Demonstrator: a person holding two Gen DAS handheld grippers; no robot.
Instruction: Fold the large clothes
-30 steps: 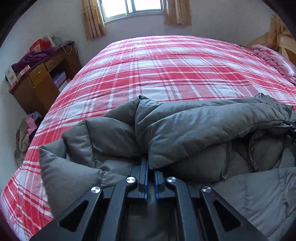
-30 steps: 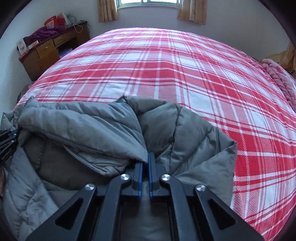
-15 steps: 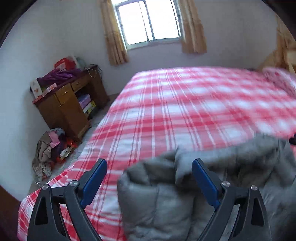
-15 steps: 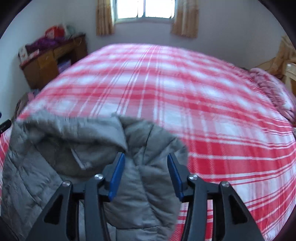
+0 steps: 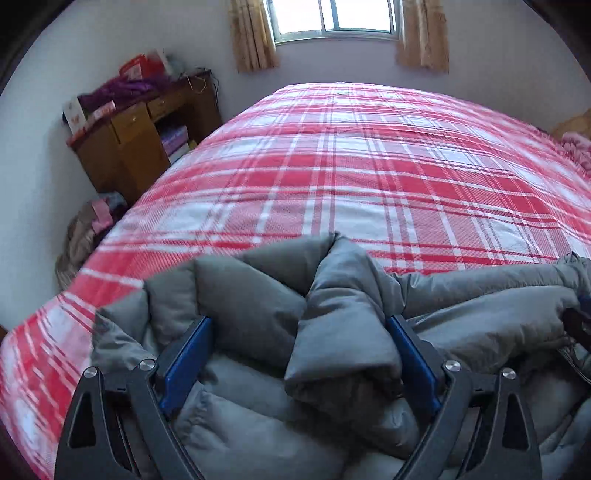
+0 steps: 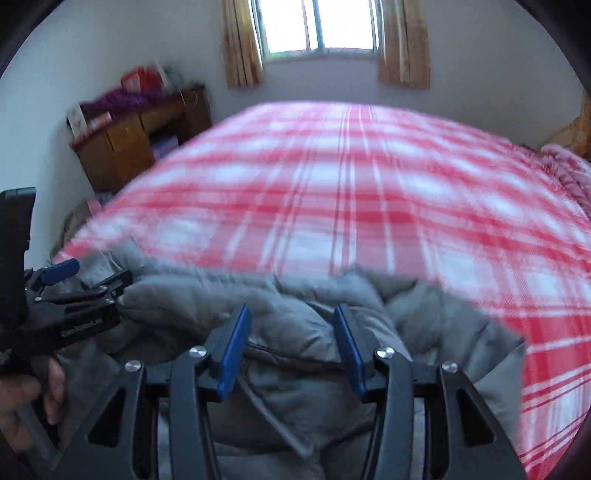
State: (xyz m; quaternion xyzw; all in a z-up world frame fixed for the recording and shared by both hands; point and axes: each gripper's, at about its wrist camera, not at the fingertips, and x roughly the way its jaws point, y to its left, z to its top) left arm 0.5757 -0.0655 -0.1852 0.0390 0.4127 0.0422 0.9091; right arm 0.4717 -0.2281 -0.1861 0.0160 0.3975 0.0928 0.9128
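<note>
A grey puffer jacket (image 5: 332, 314) lies bunched at the near edge of the red plaid bed (image 5: 369, 166). My left gripper (image 5: 299, 332) is open, its blue pads wide apart on either side of a jacket fold. My right gripper (image 6: 291, 325) is open over the jacket (image 6: 295, 369), pads apart with cloth between them. The left gripper also shows in the right wrist view (image 6: 92, 288), at the left, resting on the jacket.
A wooden desk (image 5: 129, 147) with clutter stands left of the bed. A pile of clothes (image 5: 85, 229) lies on the floor beside it. A pink blanket (image 6: 569, 173) lies at the bed's right edge. A curtained window (image 5: 336, 18) is in the far wall.
Both grippers were shut on jacket folds a second ago. They opened, let go of the cloth, and have since dropped back down onto the jacket.
</note>
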